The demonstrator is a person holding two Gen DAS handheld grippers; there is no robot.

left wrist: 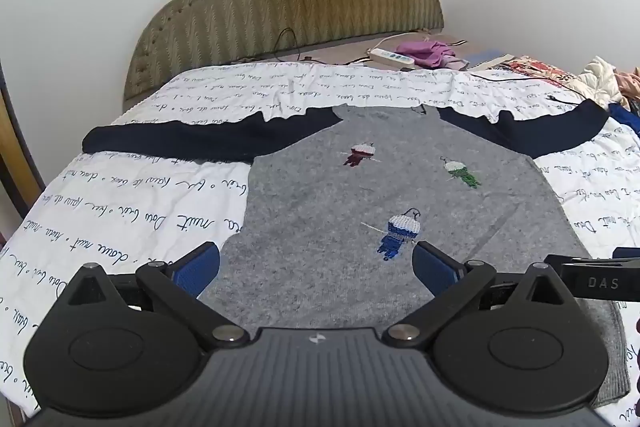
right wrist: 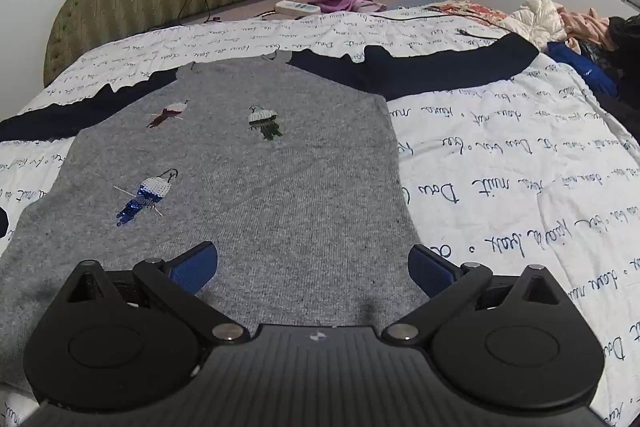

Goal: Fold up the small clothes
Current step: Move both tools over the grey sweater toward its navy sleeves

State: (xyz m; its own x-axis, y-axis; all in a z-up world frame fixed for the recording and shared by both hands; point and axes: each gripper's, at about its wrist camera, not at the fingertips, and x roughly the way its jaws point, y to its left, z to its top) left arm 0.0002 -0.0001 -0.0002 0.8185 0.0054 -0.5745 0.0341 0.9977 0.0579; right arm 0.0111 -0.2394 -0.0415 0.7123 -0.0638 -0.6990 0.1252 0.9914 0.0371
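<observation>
A grey knit sweater [left wrist: 340,195] with navy sleeves lies flat on the bed; above its hem, both hand-held grippers, left hand-held gripper [left wrist: 316,269] and right hand-held gripper [right wrist: 312,267], gape empty.

Two matching handheld grippers, black body, blue finger pads.
Left gripper [left wrist: 316,267] and right gripper [right wrist: 312,265]: ribbed dark-grey housing with small central logo, round black side discs, silver pivot screws, angled black linkage arms; one arm lettered "DAS".
</observation>
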